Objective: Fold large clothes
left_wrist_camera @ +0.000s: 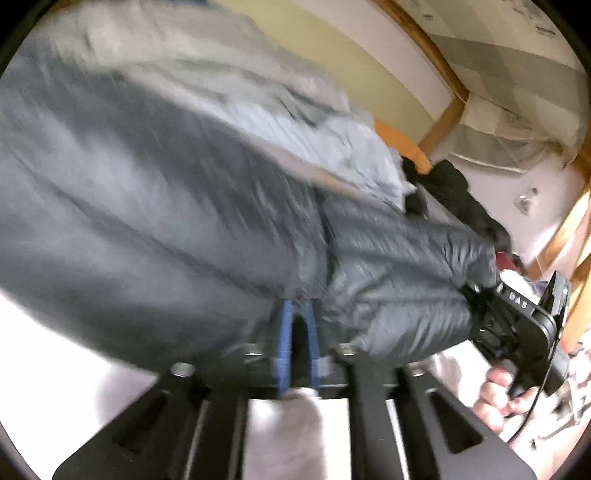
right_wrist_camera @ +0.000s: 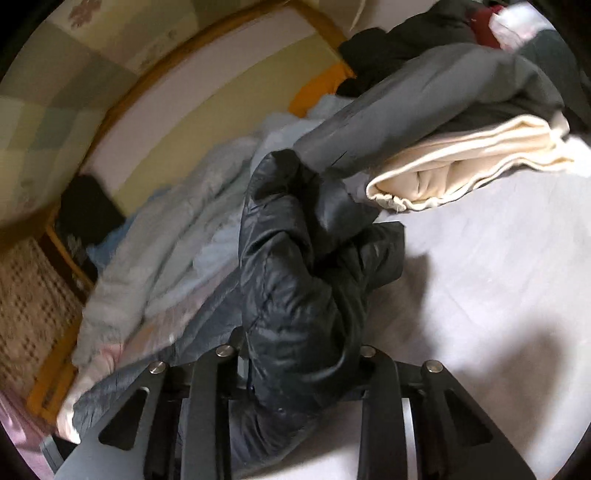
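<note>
Left wrist view: left tool narrow, pinching puffy grey jacket mid-frame over bed; right tool clamps its dark sleeve; light, soft, slippery, grip seams or cuffs

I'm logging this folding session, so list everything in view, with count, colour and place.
Puffer jacket: one, dark grey-black, on the bed between both grippers.
Sheet: one, pale lilac-white, covering the bed.
Blanket: one, light blue-grey, crumpled along the far side.
Folded clothes: a stack, grey over cream, beyond the jacket.
Dark clothes: a heap, black with some red, far end.
Bed frame: wooden, around the mattress.
Left gripper: blue fingers, jacket fabric between them.
Right gripper: black, jacket bunched between its fingers.
Hand: one, holding the right gripper's handle.
</note>
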Available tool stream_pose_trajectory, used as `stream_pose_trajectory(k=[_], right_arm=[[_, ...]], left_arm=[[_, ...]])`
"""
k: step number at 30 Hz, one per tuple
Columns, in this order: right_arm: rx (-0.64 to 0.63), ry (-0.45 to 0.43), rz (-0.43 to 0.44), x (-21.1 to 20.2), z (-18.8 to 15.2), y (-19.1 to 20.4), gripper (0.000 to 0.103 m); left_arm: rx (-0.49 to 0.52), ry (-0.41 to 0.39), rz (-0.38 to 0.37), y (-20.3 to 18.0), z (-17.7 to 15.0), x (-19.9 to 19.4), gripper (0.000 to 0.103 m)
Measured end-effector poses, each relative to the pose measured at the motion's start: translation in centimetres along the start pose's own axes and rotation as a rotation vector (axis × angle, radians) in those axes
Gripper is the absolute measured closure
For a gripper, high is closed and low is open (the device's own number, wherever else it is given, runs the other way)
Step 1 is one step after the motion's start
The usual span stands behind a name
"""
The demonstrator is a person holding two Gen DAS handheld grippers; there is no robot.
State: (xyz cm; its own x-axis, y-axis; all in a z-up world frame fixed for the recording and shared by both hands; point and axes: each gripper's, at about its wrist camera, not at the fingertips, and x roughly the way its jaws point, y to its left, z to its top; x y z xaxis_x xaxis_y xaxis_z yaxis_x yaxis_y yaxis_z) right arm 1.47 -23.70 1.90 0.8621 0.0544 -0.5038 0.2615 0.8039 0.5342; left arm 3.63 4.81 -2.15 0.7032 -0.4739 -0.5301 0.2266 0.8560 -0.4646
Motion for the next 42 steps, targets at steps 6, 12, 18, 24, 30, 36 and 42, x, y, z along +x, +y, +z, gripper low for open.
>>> stream_pose_trajectory(k=[6,12,18,24,30,36,42], right_arm=[[-0.118,-0.037,-0.016,-3.1,0.9,1.9,0.072],[-0.380,-0.140,-0.083,-4.9,1.3,9.1,0.072],[-0.524,-0.231,-0.086,-5.9,0.5,15.5,0.070],[-0.627,-0.275,-0.038,-6.4,-2.1,21.7,0.065],[-0.777,-0.306,-0.013,-5.4,-6.5,27.6,0.064],[-0.926,-0.369,-0.076,-4.3,-12.0,30.7,0.063],[-1.002,-0.343,-0.030,-3.2,-15.8,32.8,0.061]], left_arm=[[0.139,-0.204,0.413,1.5,4.0,-8.1,0.062],[0.001,-0.174,0.634,8.4,4.7,-10.0,0.061],[-0.172,-0.076,0.508,12.9,4.0,-8.2,0.062],[-0.102,-0.093,0.576,11.4,3.7,-7.4,0.062],[-0.113,-0.110,0.578,11.9,3.8,-7.6,0.063],[-0.164,-0.122,0.522,12.7,4.1,-8.4,0.063],[-0.029,-0.190,0.626,10.0,4.5,-10.1,0.063]])
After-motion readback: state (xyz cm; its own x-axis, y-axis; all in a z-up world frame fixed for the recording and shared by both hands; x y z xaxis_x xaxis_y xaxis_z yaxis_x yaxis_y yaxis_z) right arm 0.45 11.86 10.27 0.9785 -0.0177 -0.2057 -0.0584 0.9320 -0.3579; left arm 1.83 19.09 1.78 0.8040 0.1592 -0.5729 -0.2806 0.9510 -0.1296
